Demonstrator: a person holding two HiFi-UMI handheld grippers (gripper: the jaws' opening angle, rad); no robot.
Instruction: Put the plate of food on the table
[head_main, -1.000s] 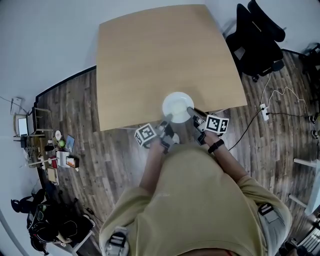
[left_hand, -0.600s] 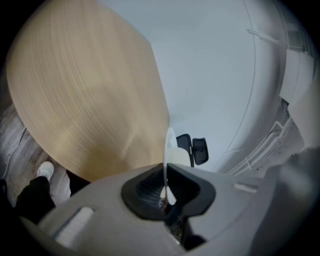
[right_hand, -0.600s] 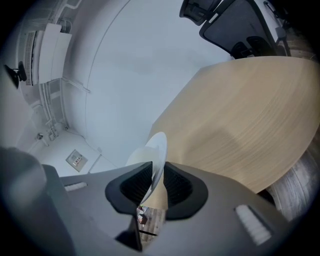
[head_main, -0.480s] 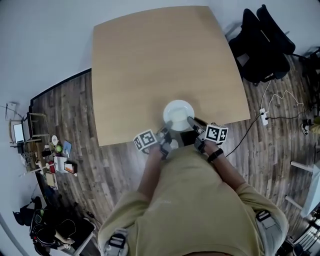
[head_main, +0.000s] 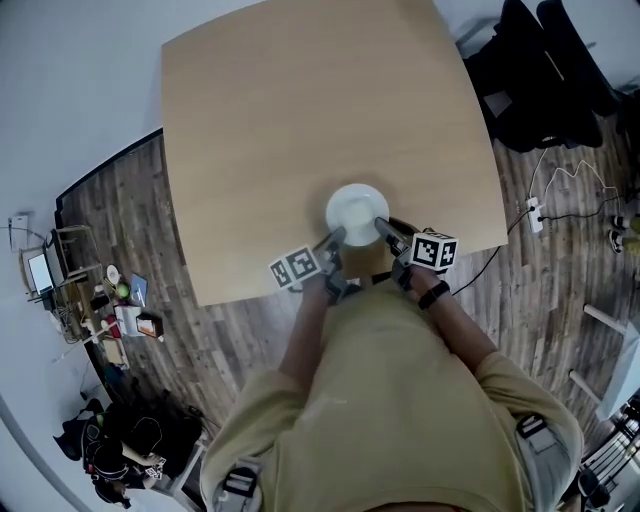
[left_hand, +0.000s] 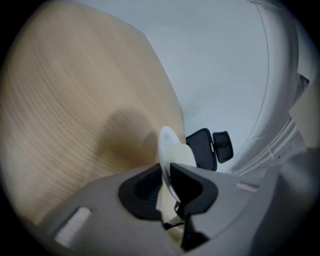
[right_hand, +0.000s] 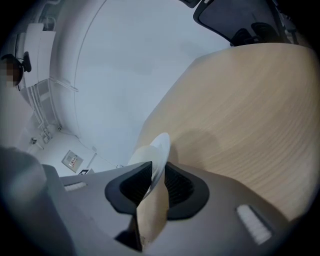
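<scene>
A round white plate (head_main: 356, 212), pale inside, is held level low over the light wooden table (head_main: 300, 110), near its front edge; I cannot tell whether it touches the top. My left gripper (head_main: 335, 238) has the plate's near-left rim (left_hand: 167, 145) between its jaws, which are opening, though the pads still look in contact. My right gripper (head_main: 380, 226) is shut on the near-right rim (right_hand: 159, 150). In both gripper views the plate shows edge-on, with the tabletop (left_hand: 65, 100) (right_hand: 250, 110) beyond it.
A black office chair (head_main: 545, 70) stands past the table's right side, also seen as the chair (left_hand: 207, 147). A power strip with cables (head_main: 535, 215) lies on the wood floor at right. Cluttered shelves (head_main: 110, 300) stand at far left.
The plate and both grippers have moved farther in over the table from its front edge. The view has closed in on the table.
</scene>
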